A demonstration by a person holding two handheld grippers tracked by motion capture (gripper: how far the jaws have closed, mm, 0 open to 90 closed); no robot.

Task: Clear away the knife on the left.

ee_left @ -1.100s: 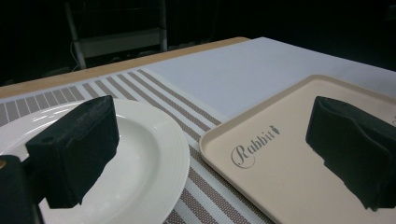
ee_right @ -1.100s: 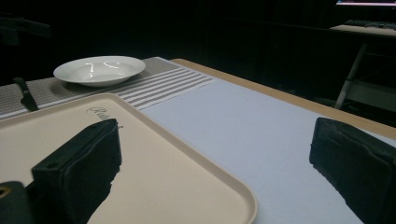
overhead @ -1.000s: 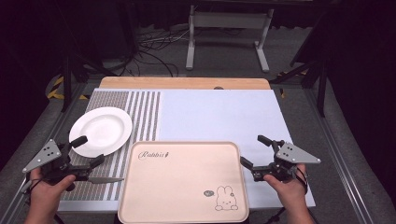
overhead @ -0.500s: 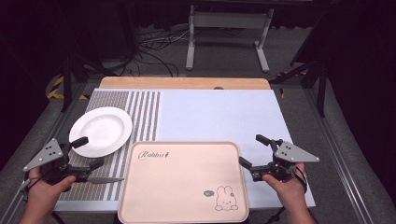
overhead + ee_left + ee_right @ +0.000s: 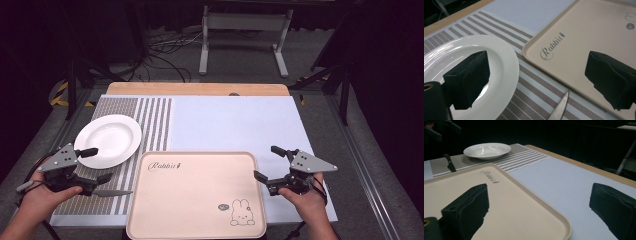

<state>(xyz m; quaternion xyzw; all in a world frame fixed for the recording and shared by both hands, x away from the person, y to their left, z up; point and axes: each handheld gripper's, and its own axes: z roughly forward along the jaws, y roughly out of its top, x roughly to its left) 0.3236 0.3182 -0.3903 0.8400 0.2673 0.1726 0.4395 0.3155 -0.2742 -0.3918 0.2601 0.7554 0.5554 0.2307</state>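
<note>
A beige tray [image 5: 197, 200] printed "Rabbit" with a small bunny lies at the table's front middle. Left of it a white plate [image 5: 107, 140] rests on a striped placemat [image 5: 155, 120]. A knife [image 5: 107, 192] lies on the mat between plate and tray, its blade tip [image 5: 560, 107] showing in the left gripper view. My left gripper [image 5: 100, 164] is open beside the plate's near rim, above the knife. My right gripper [image 5: 266, 162] is open at the tray's right edge. In the right gripper view the tray's corner [image 5: 554, 220] lies between the jaws, which hold nothing.
A pale blue mat [image 5: 235, 125] covers the table's middle and right, with the wooden table edge [image 5: 197, 89] behind it. A metal stand [image 5: 242, 30] and cables lie on the floor beyond. A hand holds each gripper at the front edge.
</note>
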